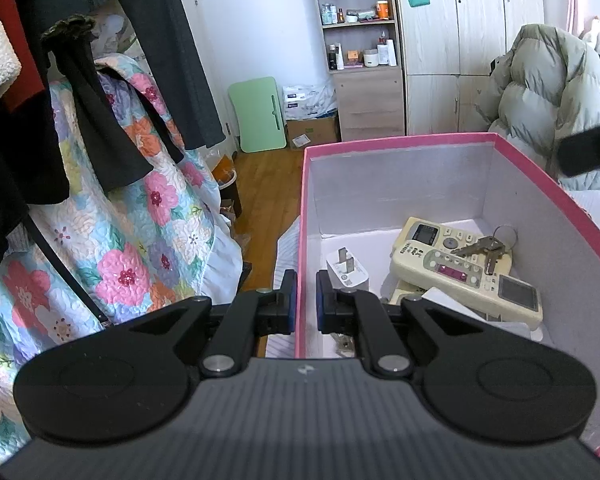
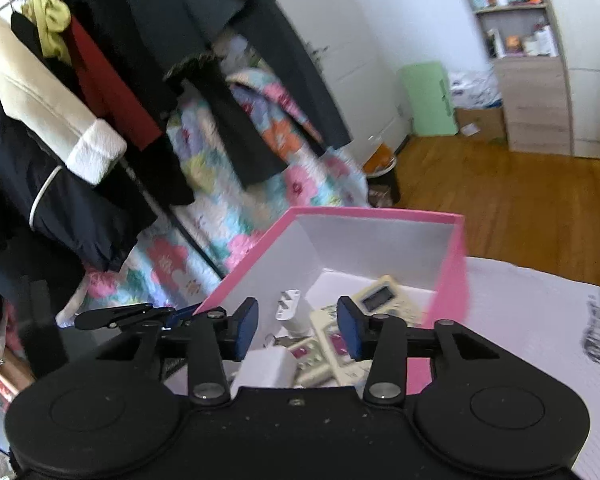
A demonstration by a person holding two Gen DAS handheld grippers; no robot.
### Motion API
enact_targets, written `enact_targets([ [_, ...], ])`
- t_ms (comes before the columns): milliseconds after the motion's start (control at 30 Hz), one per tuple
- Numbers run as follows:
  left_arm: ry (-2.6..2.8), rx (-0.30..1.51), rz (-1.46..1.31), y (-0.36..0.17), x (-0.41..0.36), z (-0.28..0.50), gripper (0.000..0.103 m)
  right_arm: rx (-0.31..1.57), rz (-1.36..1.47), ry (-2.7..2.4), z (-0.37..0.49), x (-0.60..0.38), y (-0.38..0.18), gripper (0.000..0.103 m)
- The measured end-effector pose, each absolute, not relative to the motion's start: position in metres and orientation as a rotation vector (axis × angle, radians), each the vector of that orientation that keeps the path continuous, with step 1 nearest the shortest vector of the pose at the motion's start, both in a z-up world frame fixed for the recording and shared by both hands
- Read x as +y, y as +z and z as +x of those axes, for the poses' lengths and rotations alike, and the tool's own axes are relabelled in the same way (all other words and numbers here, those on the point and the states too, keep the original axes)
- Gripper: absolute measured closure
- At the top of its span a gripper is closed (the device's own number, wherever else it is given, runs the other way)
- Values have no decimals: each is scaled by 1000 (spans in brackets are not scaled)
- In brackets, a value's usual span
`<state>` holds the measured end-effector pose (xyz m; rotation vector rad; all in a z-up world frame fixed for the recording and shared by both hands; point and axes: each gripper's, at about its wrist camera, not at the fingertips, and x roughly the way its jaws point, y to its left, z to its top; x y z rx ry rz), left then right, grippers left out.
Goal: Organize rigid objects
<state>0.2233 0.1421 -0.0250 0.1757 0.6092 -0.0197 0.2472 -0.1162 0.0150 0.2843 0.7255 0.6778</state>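
A pink box (image 1: 420, 141) with a white inside holds two cream remote controls (image 1: 466, 280), a bunch of keys (image 1: 485, 246) lying on them, and a white plug adapter (image 1: 346, 270). My left gripper (image 1: 305, 300) is shut on the box's left wall, one finger inside and one outside. My right gripper (image 2: 298, 330) is open and empty, just above the box's near end. In the right wrist view the box (image 2: 454, 264) shows the remotes (image 2: 380, 298), the adapter (image 2: 290, 306) and a white block (image 2: 266, 368) under the fingers.
The box rests on a white cloth surface (image 2: 540, 340). Hanging clothes (image 2: 100, 80) and a floral quilt (image 1: 132, 240) are to the left. A wooden floor (image 2: 520, 200), shelves (image 1: 356, 20) and a wardrobe lie beyond. A grey puffer jacket (image 1: 548, 92) is at the right.
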Motion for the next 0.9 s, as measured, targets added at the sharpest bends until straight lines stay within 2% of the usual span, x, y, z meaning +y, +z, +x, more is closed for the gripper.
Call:
enact_targets([
  [267, 2, 622, 180, -25, 142, 225, 95, 685, 309, 584, 201, -144, 15, 50],
  [367, 20, 628, 147, -23, 146, 225, 92, 671, 285, 553, 188, -147, 16, 49],
  [467, 60, 645, 139, -19, 145, 223, 76, 641, 201, 488, 173, -150, 20, 49],
  [633, 50, 597, 108, 4, 139, 201, 74, 594, 100, 415, 152, -159, 30, 44],
  [700, 54, 571, 95, 15, 134, 187, 67, 584, 110, 406, 146, -164, 35, 42],
  [767, 51, 563, 83, 24, 126, 174, 54, 571, 120, 401, 138, -167, 38, 40],
  [900, 19, 572, 86, 33, 103, 150, 46, 545, 110, 380, 122, -172, 44, 39],
])
